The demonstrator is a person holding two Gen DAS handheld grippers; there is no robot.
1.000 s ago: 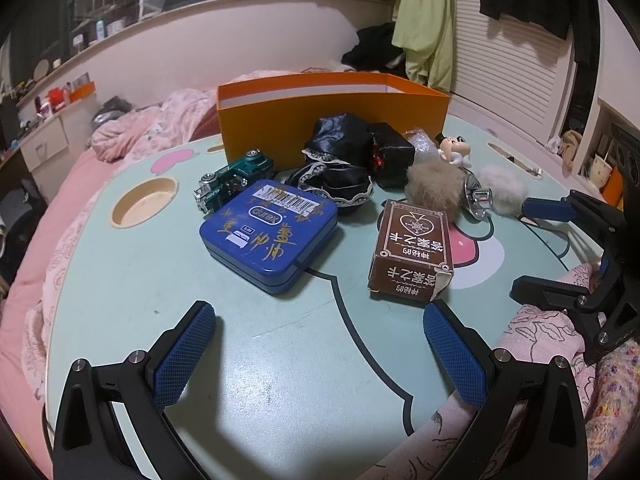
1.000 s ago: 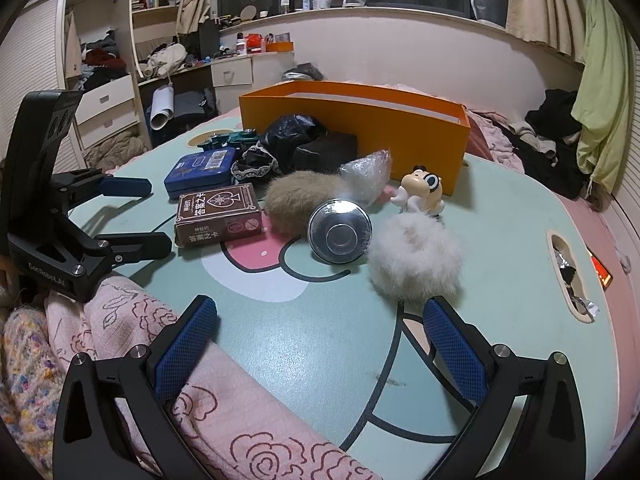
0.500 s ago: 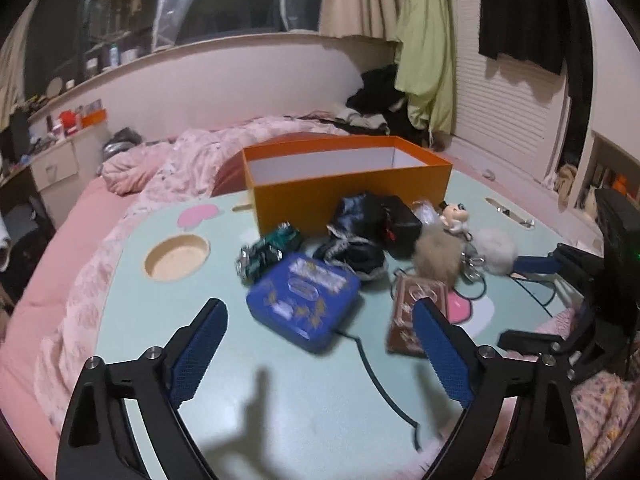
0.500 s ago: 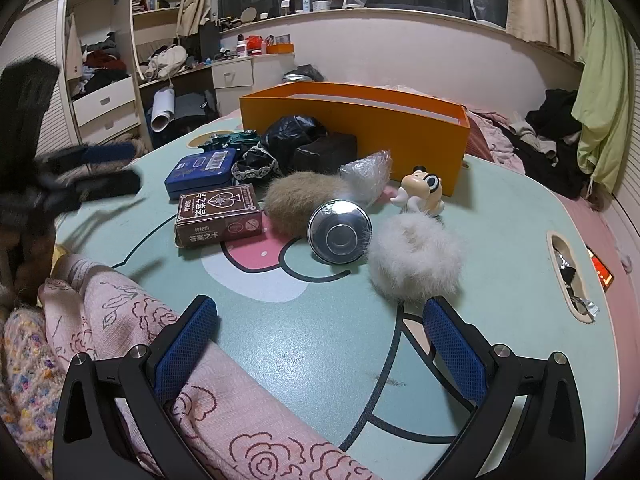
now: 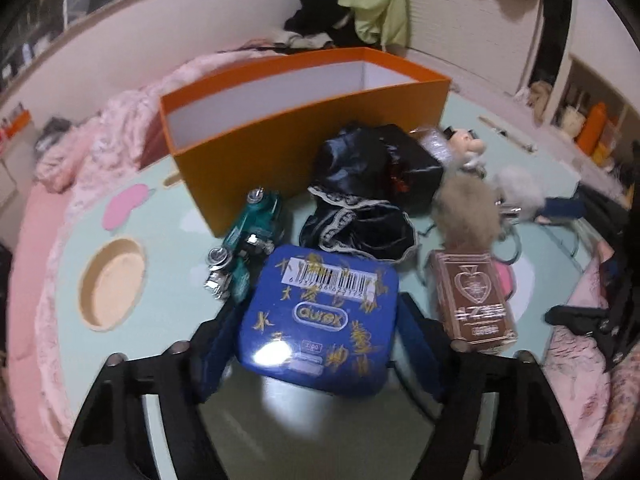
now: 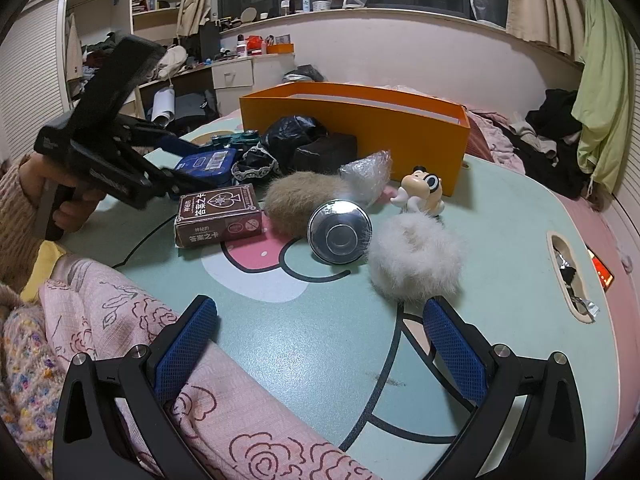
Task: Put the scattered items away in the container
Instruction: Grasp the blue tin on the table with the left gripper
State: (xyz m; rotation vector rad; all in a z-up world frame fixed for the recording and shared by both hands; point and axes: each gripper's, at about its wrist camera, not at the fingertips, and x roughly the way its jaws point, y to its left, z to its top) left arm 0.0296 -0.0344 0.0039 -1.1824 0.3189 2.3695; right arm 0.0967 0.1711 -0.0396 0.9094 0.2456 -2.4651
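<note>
My left gripper (image 5: 316,344) has its fingers on both sides of the blue tin (image 5: 320,316), tilted down over it; whether they press it I cannot tell. The tin also shows in the right wrist view (image 6: 208,164) between the left gripper's fingers (image 6: 176,168). Behind the tin stand the empty orange box (image 5: 304,128), a green toy car (image 5: 248,236), black cloth (image 5: 360,188), a brown card box (image 5: 472,300), a tan fur puff (image 5: 468,208) and a white puff (image 6: 412,256). My right gripper (image 6: 316,340) is open and empty above the table's near edge.
A metal lid (image 6: 339,232), a cartoon figurine (image 6: 422,192) and a crinkled plastic wrap (image 6: 366,172) lie near the box. The round mint table (image 6: 312,312) has a cup recess (image 5: 112,284). Pink blanket (image 6: 132,340) lies at the near edge.
My left gripper has come forward and down over the blue tin, and its fingers have narrowed from wide open to either side of the tin. The right gripper has stayed still.
</note>
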